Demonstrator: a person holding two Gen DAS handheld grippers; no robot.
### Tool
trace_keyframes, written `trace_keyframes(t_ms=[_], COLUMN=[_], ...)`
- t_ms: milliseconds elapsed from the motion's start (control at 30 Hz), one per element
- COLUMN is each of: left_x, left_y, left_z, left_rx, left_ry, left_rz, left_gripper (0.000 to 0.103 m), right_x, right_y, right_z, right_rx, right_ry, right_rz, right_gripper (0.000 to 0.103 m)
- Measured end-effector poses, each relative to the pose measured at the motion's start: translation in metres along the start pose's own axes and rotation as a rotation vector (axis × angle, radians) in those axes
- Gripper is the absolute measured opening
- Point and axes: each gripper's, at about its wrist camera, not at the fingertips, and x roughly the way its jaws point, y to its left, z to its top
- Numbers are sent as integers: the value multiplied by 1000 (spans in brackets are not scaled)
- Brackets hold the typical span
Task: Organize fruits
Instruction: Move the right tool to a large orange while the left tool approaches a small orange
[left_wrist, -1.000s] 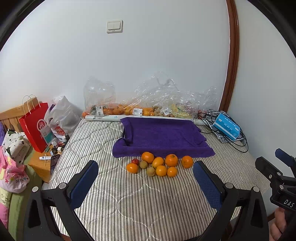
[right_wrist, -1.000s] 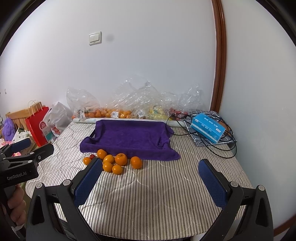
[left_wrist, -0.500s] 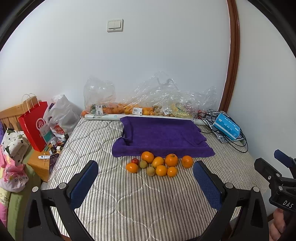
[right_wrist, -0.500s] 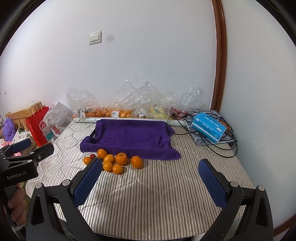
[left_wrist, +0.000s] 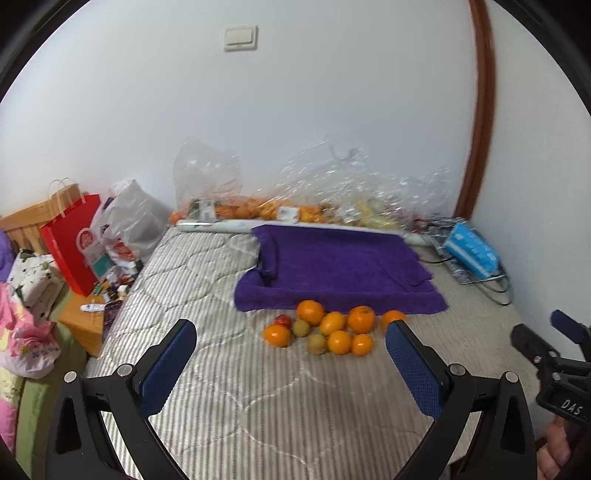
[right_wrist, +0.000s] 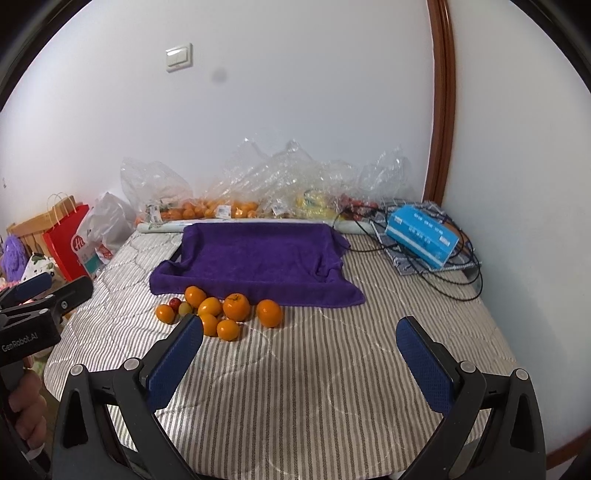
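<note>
— On the striped mattress (left_wrist: 258, 398), near the middle, what lies there?

— Fruit (left_wrist: 332, 328) in a loose cluster, just at the near edge of a purple towel (left_wrist: 332, 266); mostly oranges, touching one another; one orange (right_wrist: 269, 312) sits a little to the right of the rest; a small red fruit (left_wrist: 282, 319) and two greenish ones (left_wrist: 300, 328) lie toward the left of the cluster.

— And the towel?

— Spread over something tray-like, its edges raised; nothing lies on it; clear bags (right_wrist: 266, 177) with more fruit line the far wall behind it; a blue box (right_wrist: 421, 236) on coiled cables rests at the far right.

— The left tongs (left_wrist: 288, 354)?

— Wide open, blue pads (left_wrist: 168, 365) well apart, holding nothing; they hover near the mattress with the fruit framed between them; a hand (right_wrist: 26, 406) grips the handle, seen at the left of the right view.

— The right tongs (right_wrist: 299, 350)?

— Also wide open and empty, over bare mattress to the right of the cluster; the left pad (right_wrist: 173, 363) covers the near edge of the fruit in view.

— Anything off the bed?

— A red bag (left_wrist: 72, 240) and a grey one (left_wrist: 129, 218) stand at the left.
</note>
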Motion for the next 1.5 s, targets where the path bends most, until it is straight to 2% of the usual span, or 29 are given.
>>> trace_keyframes(t_ms=[167,400,567,767,900,1100,1167,1333,1433,1500], left_x=[23,55,79,116,132,149,153,160,166,172], left_y=[11,22,28,41,49,54,54,51,52,54], left_z=[-7,-17,-22,-27,-32,-34,-35,-36,-39,-39], left_rx=[-11,-33,-18,-34,-42,-48,-38,0,3,-6], left_ry=[29,75,101,180,202,224,223,223,235,246], left_rz=[-32,-60,-41,-41,-50,-52,-60,-86,-114,-129], left_gripper=[103,103,102,99,97,97,97,95,94,88], right_x=[22,54,85,124,148,170,177,202,214,221], right_y=[-2,-1,1,4,7,16,20,23,23,25], right_z=[-4,-13,-20,-27,-27,-27,-26,-24,-26,-27], right_rx=[10,-19,-31,-34,-39,-78,-85,-52,-33,-41], right_ry=[41,71,115,176,207,191,200,248,268,276], right_rz=[-32,9,29,49,85,94,111,134,157,167], right_gripper=[103,103,102,100,90,89,86,66,59,57])
